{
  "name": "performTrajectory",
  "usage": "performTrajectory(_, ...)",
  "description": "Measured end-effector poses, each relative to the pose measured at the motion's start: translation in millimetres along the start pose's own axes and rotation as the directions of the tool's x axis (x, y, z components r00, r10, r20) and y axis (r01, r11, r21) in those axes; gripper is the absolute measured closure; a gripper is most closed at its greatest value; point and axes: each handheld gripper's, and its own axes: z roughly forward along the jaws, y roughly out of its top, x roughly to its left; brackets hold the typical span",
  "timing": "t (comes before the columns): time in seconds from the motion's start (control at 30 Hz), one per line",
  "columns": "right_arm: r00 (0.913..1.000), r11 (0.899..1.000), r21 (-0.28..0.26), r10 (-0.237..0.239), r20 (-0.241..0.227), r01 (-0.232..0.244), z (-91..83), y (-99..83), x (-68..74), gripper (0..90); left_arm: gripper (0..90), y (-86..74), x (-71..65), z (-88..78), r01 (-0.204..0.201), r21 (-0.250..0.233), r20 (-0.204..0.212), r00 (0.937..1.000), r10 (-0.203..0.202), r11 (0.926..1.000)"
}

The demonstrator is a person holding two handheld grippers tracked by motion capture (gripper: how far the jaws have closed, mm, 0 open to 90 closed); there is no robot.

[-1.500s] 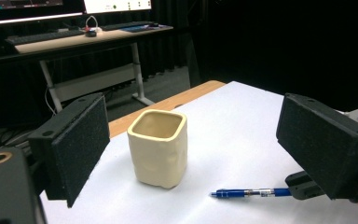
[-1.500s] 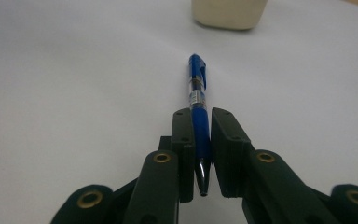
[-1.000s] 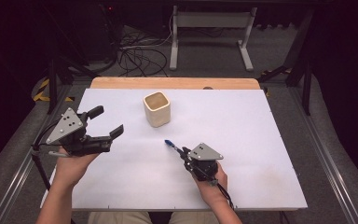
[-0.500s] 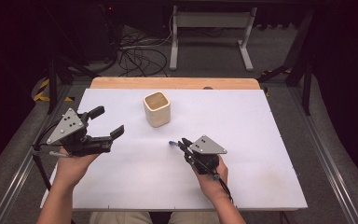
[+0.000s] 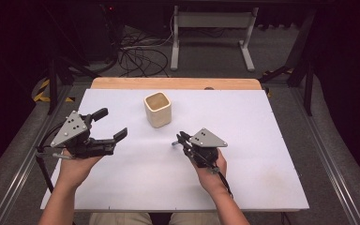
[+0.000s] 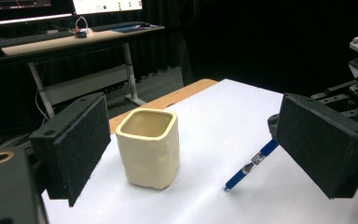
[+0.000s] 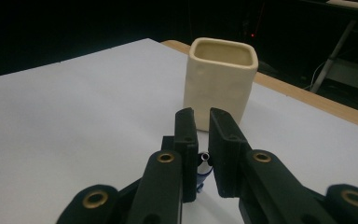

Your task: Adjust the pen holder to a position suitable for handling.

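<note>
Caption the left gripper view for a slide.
Between open left gripper jaws: cream cup on white table, blue pen slanting, tip down, from the right gripper.

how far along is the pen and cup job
Done: the right claw is shut on the blue pen, tip hanging just above the white table. In hand: carrying it. Left: the cream cup looks empty, so likely dropping the pen in. Left claw waits open.

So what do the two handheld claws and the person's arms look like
Both the left claw and the right claw are black, each topped by a grey three-cornered plate with small holes. The jaws carry flat, rough black pads, brass-coloured rivets and trailing black cables. Forearms are bare.
</note>
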Motion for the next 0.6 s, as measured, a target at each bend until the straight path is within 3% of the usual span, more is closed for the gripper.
performTrajectory(0.37, 0.9997, 1.0, -0.012, -0.001, -0.025, 0.0, 11.6, 10.5, -1.3, 82.4, 11.2, -3.8, -2.3, 4.2, -0.004, 0.016, 0.004, 1.0, 0.004, 0.9999)
performTrajectory(0.6, 0.9994, 1.0, -0.026, -0.001, -0.036, 0.0, 15.9, 11.5, -2.3, 82.3, 11.4, -10.7, -6.9, 15.2, -0.006, 0.036, 0.024, 0.9997, 0.005, 0.9994)
